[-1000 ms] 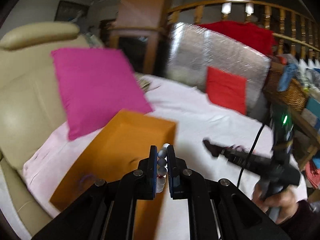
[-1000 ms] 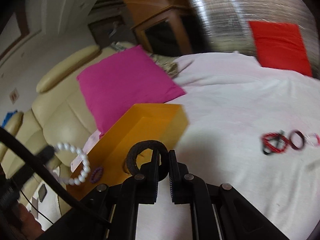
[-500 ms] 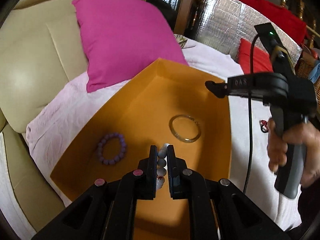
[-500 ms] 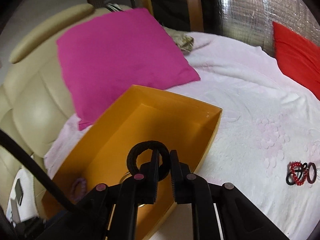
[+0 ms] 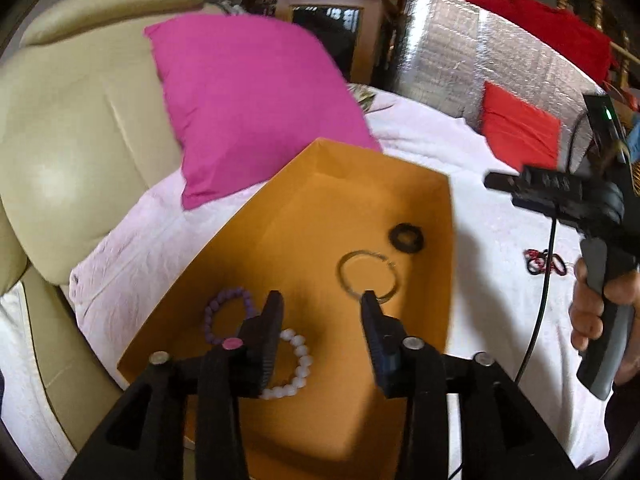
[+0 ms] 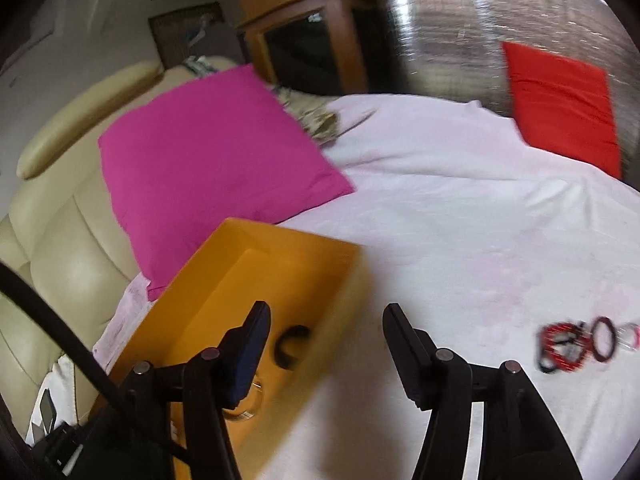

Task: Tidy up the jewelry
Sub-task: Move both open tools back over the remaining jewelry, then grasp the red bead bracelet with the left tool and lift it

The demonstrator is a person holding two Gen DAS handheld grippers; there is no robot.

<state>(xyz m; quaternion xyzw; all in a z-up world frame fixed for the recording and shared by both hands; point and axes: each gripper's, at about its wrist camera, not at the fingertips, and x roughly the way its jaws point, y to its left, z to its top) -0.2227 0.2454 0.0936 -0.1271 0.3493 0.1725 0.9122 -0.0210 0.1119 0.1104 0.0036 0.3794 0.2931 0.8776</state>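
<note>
An orange box (image 5: 420,184) lies on the white bedspread. Inside it are a white bead bracelet (image 5: 298,364), a purple bead bracelet (image 5: 224,312), a thin metal bangle (image 5: 368,276) and a black ring (image 5: 406,238). My left gripper (image 5: 322,308) is open and empty above the box, over the white bracelet. My right gripper (image 6: 324,318) is open and empty over the box's right wall (image 6: 340,280); the black ring (image 6: 290,346) lies below it. It also shows in the left wrist view (image 5: 560,188). A pile of red and black jewelry (image 6: 576,344) lies on the bedspread to the right.
A magenta pillow (image 5: 248,100) leans on the cream headboard (image 5: 72,120) behind the box. A red cushion (image 6: 560,100) and a silver foil panel (image 5: 460,60) stand at the back right. A cable (image 5: 540,320) hangs from the right gripper.
Both grippers opened. The white bead bracelet dropped from the left one into the box, and the black ring dropped from the right one into the box. The right gripper drew back to the right.
</note>
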